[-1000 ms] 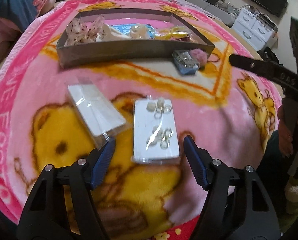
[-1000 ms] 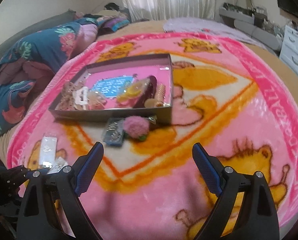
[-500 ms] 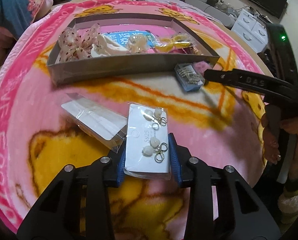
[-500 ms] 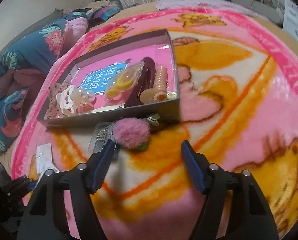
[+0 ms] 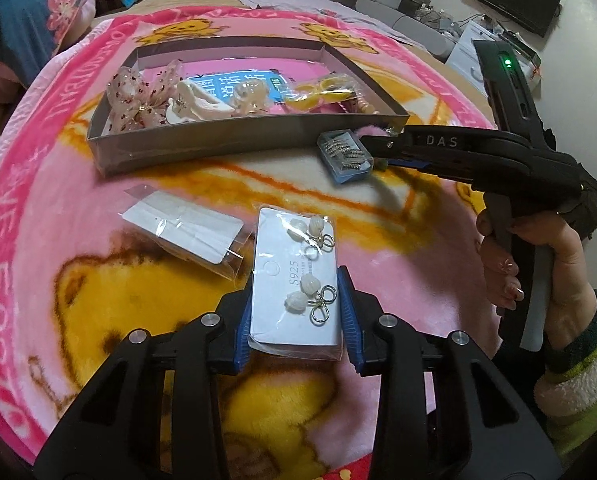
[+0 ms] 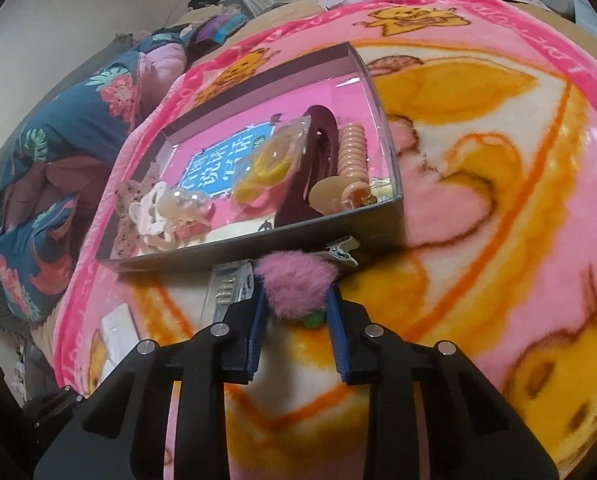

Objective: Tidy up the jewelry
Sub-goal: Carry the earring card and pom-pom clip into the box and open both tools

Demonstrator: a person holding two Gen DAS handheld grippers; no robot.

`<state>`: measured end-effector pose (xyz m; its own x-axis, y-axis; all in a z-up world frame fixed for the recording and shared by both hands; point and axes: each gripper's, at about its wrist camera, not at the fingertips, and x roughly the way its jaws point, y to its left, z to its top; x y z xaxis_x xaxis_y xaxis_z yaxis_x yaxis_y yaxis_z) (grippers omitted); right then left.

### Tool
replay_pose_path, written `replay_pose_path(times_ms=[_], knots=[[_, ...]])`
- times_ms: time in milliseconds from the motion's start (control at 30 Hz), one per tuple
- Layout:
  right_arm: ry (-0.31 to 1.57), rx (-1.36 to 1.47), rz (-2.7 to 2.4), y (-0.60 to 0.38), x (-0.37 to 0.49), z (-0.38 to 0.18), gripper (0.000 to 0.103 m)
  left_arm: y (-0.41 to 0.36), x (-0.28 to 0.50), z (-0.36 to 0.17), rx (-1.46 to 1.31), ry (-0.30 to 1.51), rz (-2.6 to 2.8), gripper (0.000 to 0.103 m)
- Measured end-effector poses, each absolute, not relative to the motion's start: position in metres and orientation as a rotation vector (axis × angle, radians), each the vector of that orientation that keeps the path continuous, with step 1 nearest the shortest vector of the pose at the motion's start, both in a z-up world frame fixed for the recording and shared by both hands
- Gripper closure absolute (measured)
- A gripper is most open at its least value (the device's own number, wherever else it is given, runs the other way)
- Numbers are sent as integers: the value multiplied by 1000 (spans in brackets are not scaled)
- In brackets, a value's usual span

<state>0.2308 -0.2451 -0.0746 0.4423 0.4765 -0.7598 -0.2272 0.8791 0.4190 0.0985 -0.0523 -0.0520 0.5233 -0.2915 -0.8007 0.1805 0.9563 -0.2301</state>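
Note:
My left gripper [image 5: 296, 300] is shut on a white earring card [image 5: 294, 276] in a clear sleeve, held just above the pink blanket. My right gripper [image 6: 294, 304] is shut on a fluffy pink pom-pom hair clip [image 6: 296, 286] lying in front of the grey box [image 6: 258, 246]. In the left wrist view the right gripper [image 5: 378, 148] reaches to the box's near right corner [image 5: 394, 122]. The box holds a sheer bow [image 5: 138, 96], hair claws and a yellow packet [image 6: 270, 164].
A second card in a clear sleeve [image 5: 186, 230] lies left of the held card. A small blue case of clips [image 5: 344, 156] sits beside the pom-pom, also in the right wrist view [image 6: 228, 288]. Pillows [image 6: 58, 152] lie to the left; white drawers [image 5: 470, 44] stand beyond the bed.
Both grippers went from open to shut. The left closed on the earring card and lifted it. The right moved forward and closed on the pink pom-pom clip.

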Motion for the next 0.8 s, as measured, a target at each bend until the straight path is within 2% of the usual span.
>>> replay_pose_path(times_ms=[433, 800], knots=[[906, 347, 414, -295, 191, -41, 77, -62, 80, -38, -114, 979, -328, 75], [763, 208, 397, -293, 169, -8, 77, -51, 102, 4, -121, 874, -294, 75]])
